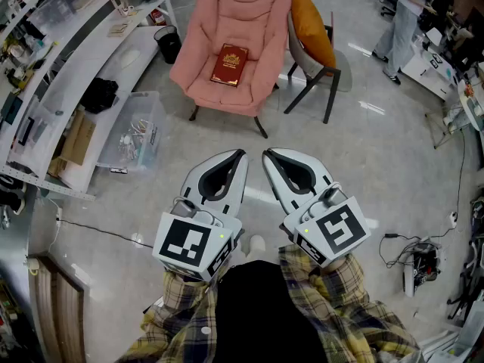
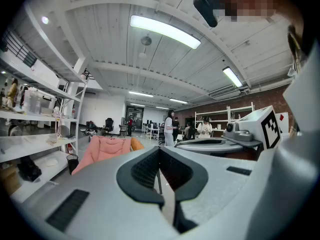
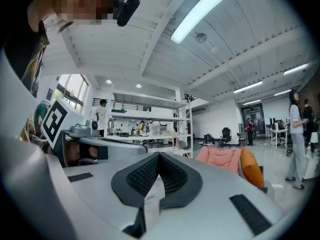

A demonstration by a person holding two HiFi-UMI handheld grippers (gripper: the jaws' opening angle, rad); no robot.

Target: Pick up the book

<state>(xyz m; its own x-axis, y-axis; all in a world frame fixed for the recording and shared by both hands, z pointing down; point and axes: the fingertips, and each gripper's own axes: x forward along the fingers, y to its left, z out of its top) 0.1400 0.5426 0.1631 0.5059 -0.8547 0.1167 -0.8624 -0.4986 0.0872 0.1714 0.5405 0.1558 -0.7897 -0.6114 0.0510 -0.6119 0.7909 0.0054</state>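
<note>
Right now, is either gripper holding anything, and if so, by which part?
Nothing is held. The left gripper and the right gripper are both shut and empty. The book lies on the chair, well away from both.

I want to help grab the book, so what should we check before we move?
1. Book in sight: ok. The book lies flat on the chair seat.
2. Nothing on top of the book: ok.
3. Way to the chair: ok. The floor ahead looks bare.
4. Close enough to reach: not ok. The left gripper and right gripper are well short of the chair.
5. Jaws open for a grip: not ok. Both are shut, with nothing in them.
6. Book thin enough for the jaws: cannot tell.
</note>
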